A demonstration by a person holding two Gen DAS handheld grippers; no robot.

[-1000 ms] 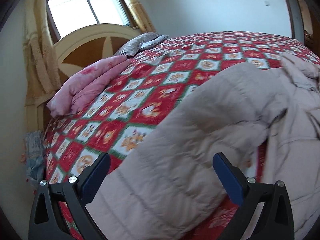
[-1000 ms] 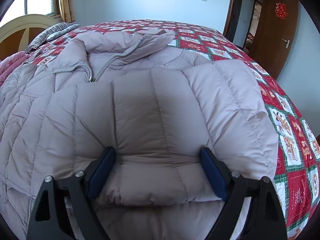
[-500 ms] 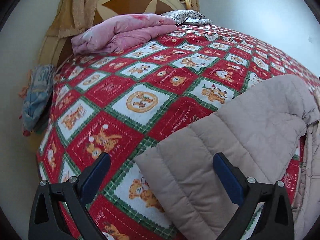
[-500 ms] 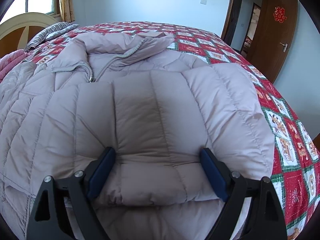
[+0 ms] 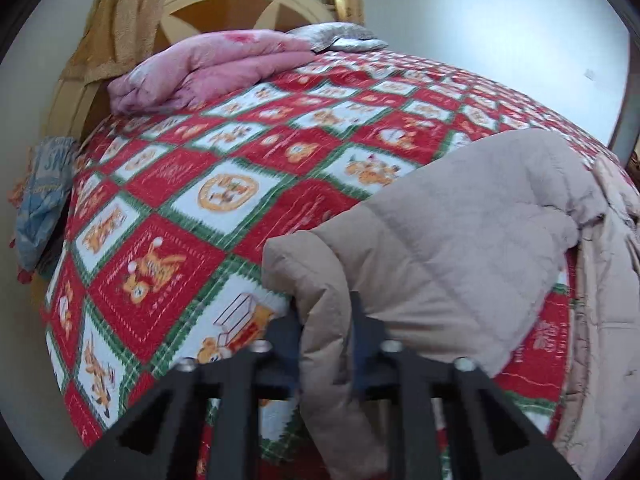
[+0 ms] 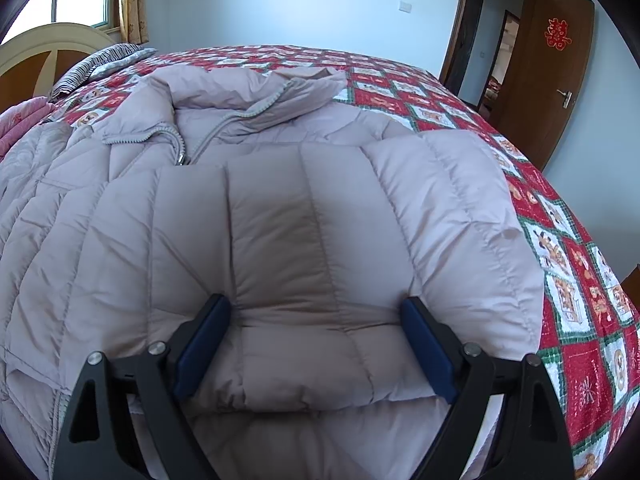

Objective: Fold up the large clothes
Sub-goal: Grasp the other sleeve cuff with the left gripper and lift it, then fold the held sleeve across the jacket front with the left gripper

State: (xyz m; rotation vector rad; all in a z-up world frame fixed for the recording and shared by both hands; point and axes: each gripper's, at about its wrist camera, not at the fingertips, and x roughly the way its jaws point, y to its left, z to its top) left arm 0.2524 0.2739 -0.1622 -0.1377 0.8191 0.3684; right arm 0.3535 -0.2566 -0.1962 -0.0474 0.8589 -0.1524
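Closing left gripper (image 5: 326, 344) now pinching jacket sleeve (image 5: 460, 240), earlier open.

One puffer jacket (image 6: 280, 220), one pink quilt (image 5: 208, 68), one pillow (image 5: 340, 38) (striped), two tongs.

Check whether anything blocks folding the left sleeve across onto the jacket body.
Nothing visible does. The left gripper is closing on the sleeve cuff, with only bare quilt around it. The right gripper rests open on the jacket.
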